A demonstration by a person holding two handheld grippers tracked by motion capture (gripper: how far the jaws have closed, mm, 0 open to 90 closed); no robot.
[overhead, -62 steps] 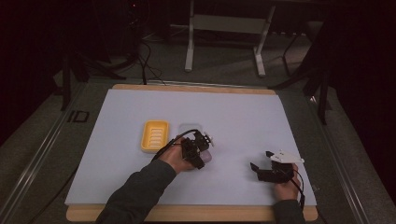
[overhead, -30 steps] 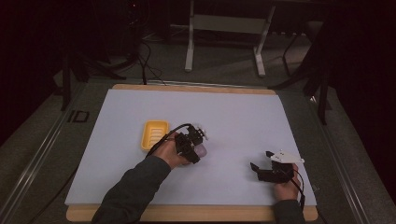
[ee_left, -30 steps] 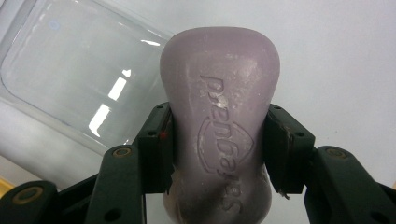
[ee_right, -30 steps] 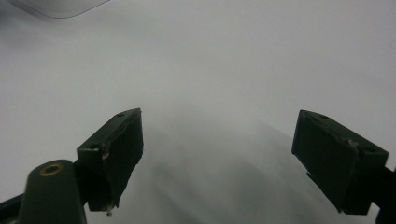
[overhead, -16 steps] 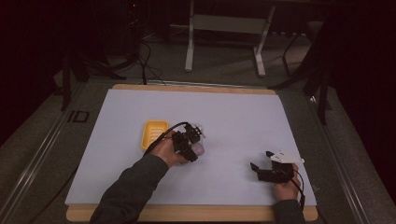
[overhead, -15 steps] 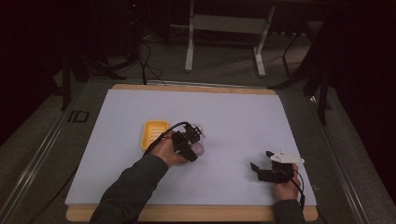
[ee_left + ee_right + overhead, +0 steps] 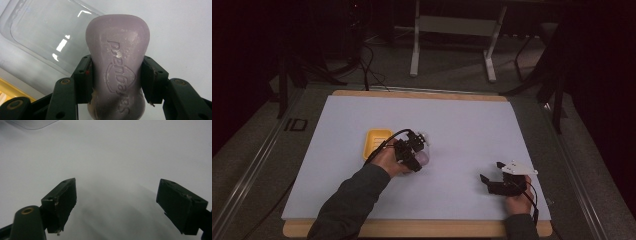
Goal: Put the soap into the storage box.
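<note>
Item 1. Left tongs (image 7: 416, 152): closed on a lilac soap bar (image 7: 117, 65), one jaw on each long side at the bar's waist. In the left gripper view the bar stands clear of the white desk (image 7: 472, 130), so it reads as lifted and carried, not resting.

Item 2. Soap bar, lettering: embossed brand on the upper face, seen upside down in the left gripper view; it appears to read "Pangajas" or similar, with an oval emblem around the middle of the word. Exact spelling cannot be confirmed. Small white flecks on the surface.

Item 3. Clear plastic lid (image 7: 50, 40): lies flat on the desk just beyond the bar, glossy, with light reflections. No writing visible.

Item 4. Yellow soap dish (image 7: 377, 142): on the desk just beside the left tongs, on the side away from the right hand. Its edge shows at the lower corner of the left gripper view. Appears empty; no label legible.

Item 5. Right tongs (image 7: 498, 184): wide open, nothing between the jaws, low over bare desk near the front edge, well apart from the dish.

Status, as judged: pick-up done; bar held near the dish. Remaining: set the bar in the dish, release, probably fit the lid.
</note>
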